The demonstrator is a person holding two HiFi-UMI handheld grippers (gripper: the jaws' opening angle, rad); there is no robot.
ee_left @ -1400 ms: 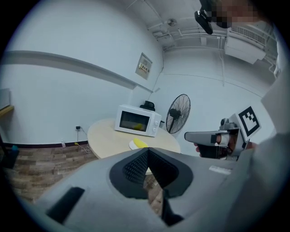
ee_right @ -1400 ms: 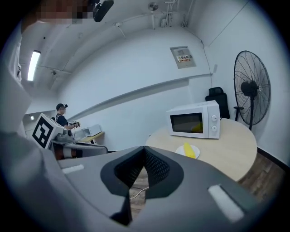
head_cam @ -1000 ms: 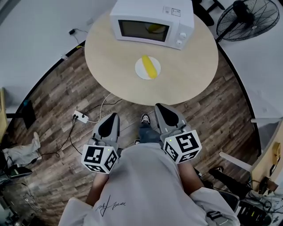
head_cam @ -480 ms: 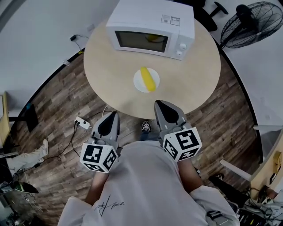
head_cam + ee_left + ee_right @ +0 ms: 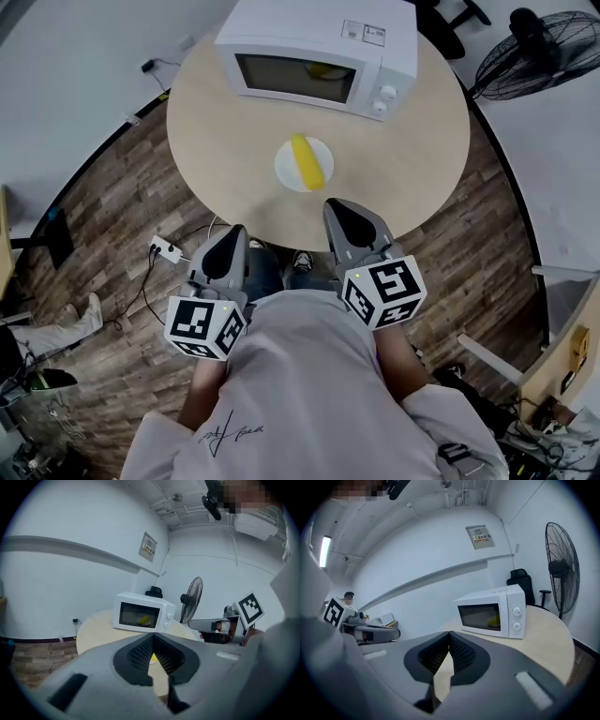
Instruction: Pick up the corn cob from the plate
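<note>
- Two claws are held low in front of the person in the head view, side by side and well short of the corn; neither touches it.
- The left claw hangs over the wooden floor, just off the near edge of the round tabletop. In its own view the jaws are closed tip to tip, with nothing clamped between them.
- The right claw shows with its tip over the tabletop's near rim. Its jaws are also pressed together and empty.
- The corn lies flat on a white plate, its length running roughly away from the person with a slight slant.
- The plate sits near the middle of the tabletop, between the near edge and a white microwave at the far side.
- The microwave's door is closed. Something yellow shows behind the glass, too dim to name.
- In the left gripper view a sliver of yellow shows through the gap below the closed tips, probably the corn beyond them.
- A black fan stands on the floor past the tabletop's right side.
- A white power strip with trailing cables lies on the floor left of the left claw.
</note>
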